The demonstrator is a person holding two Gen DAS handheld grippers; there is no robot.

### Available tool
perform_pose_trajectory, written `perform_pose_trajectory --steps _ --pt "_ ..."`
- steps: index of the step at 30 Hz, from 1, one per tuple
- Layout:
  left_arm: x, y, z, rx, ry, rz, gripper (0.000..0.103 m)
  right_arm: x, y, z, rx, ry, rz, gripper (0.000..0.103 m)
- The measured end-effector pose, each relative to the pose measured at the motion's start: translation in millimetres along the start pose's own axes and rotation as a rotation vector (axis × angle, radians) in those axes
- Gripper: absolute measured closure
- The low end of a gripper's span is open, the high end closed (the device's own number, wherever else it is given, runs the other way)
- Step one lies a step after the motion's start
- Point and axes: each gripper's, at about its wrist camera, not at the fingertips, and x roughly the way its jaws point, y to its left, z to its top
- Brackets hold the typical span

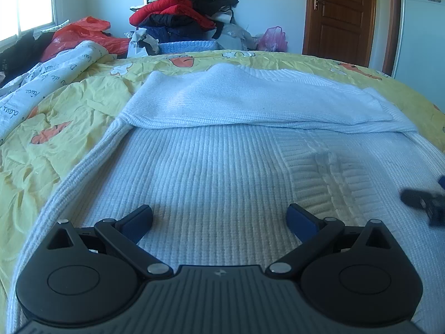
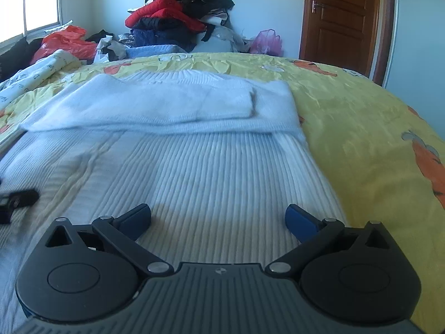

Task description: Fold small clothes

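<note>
A bed covered by a yellow carrot-printed sheet [image 1: 91, 103], on which a white ribbed sweater [image 1: 211, 167] is laid flat with sleeves folded across, a white lettered quilt [image 1: 52, 75] being bunched left of the sweater.

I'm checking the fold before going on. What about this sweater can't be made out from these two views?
- White sweater hem: both views, hidden under the tongs' bodies, cut off by the bottom edge.
- Folded-in sleeves: right wrist view, blurred.
- Right tongs in left wrist view: cut off at the edge, blurred.
</note>
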Motion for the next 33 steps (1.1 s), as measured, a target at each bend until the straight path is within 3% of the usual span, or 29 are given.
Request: perform_pose_trajectory --steps 11,16,21,25,33 --pt "-1.1 -0.2 -0.1 0.002 0.004 0.006 0.0 -21.3 -1.0 -16.9 -0.01 -0.001 0.009 0.001" --pt "-21.6 -1.6 -15.6 0.015 0.02 0.028 0.0 -22.5 -2.6 -16.0 -0.005 0.003 0.015 0.001" --pt "-39.1 7.4 -35.3 0.01 -0.012 -0.002 0.0 -23.2 -2.1 -16.3 -0.005 0.002 0.015 0.001" --pt "-34.8 6.5 -31.9 0.008 -0.007 -0.002 0.0 -25.7 -1.1 -16.9 -0.005 0.003 0.003 0.002" --pt "-34.4 7.0 -31.3 0.009 -0.007 -0.002 0.0 -62.9 0.5 -50.1 -0.025 -0.024 0.019 0.002"
